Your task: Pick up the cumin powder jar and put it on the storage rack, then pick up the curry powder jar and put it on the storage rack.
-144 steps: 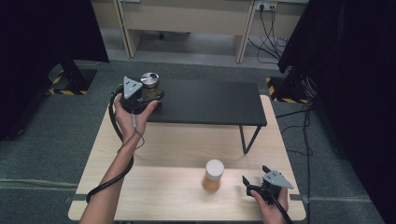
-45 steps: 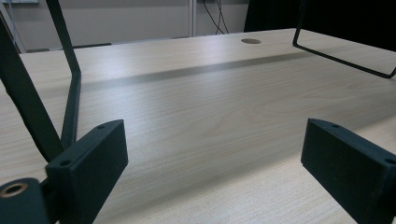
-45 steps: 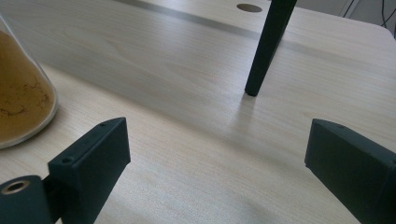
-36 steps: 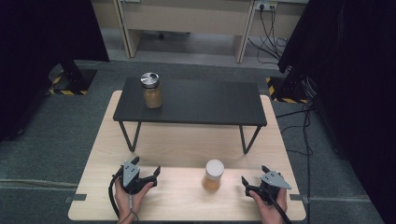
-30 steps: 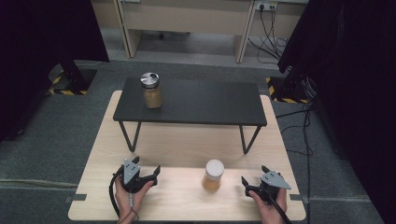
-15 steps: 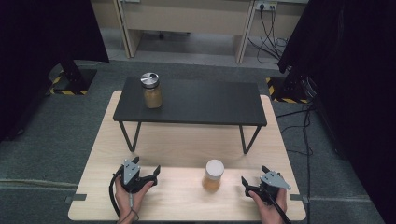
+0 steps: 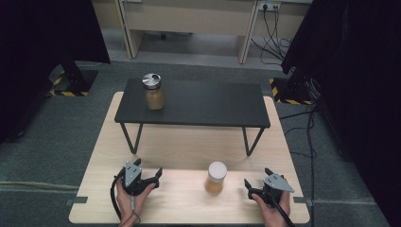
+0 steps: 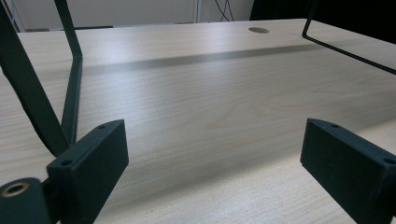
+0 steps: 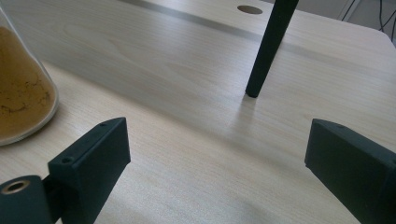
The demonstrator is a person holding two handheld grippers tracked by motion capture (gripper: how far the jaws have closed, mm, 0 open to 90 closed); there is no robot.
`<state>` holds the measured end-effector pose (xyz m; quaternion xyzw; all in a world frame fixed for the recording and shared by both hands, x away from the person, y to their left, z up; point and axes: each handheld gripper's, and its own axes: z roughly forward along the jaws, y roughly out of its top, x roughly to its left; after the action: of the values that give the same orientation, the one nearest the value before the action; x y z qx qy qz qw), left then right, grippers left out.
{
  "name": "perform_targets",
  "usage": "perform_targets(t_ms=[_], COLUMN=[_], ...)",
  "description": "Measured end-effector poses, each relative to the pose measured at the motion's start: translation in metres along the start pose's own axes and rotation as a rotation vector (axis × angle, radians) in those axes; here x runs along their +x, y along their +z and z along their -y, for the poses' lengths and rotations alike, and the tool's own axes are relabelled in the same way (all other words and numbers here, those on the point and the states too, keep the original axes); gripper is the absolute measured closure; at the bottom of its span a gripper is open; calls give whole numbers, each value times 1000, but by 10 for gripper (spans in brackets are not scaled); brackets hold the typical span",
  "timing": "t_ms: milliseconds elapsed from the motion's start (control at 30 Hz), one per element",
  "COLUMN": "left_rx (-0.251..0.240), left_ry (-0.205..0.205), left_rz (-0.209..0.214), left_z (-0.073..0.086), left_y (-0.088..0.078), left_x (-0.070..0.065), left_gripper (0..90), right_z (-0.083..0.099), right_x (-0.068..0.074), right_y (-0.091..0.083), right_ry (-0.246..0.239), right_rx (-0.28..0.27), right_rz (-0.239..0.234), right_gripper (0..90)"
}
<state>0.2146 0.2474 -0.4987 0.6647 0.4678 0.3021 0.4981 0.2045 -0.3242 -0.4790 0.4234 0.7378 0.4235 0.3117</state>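
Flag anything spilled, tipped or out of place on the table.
Nothing stands out. The white-lidded jar stands upright on the wooden table, the metal-lidded jar upright on the black shelf. No spill shows. Both grippers, left and right, are open and hold nothing.

Lab-type recording room, not a home. Black curtains [image 7: 42, 56] hang on both sides, grey carpet floor [image 7: 56, 156], yellow-black hazard tape on stand bases [image 7: 64, 87] at the curtain edges. Wall socket [image 7: 268, 5] with cables running down behind a beige desk [image 7: 189, 19]. Light wooden table [image 7: 189, 198] in the middle with a low black metal shelf [image 7: 194, 104] on it, staged setup.
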Motion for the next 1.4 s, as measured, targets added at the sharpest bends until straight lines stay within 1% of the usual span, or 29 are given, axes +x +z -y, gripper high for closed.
perform_targets(t_ms=[633, 833, 900, 967, 1000, 1033, 1067, 1133, 1167, 1200, 1267, 1300, 1333, 1400], left_rx=[-5, -7, -9, -9, -9, -9, -9, -10, -10, -10, -8, -6, -6, -7], left_ry=[-5, -5, -11, -10, -10, -5, -5, -3, -5, -6, -8, -7, -7, -5], left_rz=[-1, -4, -5, -5, -5, -5, -5, -4, -3, -3, -2, -2, -2, -2], left_z=[1, 1, 2, 2, 2, 2, 2, 2, 2, 2, 1, 1, 1, 1], left_y=[-1, -1, -1, -1, -1, -1, -1, -1, -1, -1, -1, -1, -1, -1], left_x=[0, 0, 0, 0, 0, -1, -1, -1, 0, 0, 0, 0, 0, 0], left_gripper=[68, 68, 68, 68, 68, 68, 68, 68, 68, 68, 68, 68, 68, 68], right_z=[0, 0, 1, 2, 2, 6, 6, 13, 15, 15, 11, 10, 7, 1], right_x=[-2, -3, -8, -13, -13, -19, -19, -25, -26, -32, -38, -40, -42, -42], right_y=[0, 0, 0, 0, 0, -1, -1, -2, -3, -4, -5, -5, -4, -2], right_ry=[8, 0, 3, 18, 18, 24, 24, 31, 38, 30, 19, 16, 5, -19], right_rx=[2, -2, -6, -12, -12, -33, -33, -77, -91, -104, -125, -139, -146, -155], right_rz=[-9, -16, -39, -61, -61, -82, -82, -107, -117, -157, -221, -261, -299, -356], right_gripper=[68, 68, 67, 58, 58, 46, 46, 43, 43, 43, 43, 44, 44, 44])
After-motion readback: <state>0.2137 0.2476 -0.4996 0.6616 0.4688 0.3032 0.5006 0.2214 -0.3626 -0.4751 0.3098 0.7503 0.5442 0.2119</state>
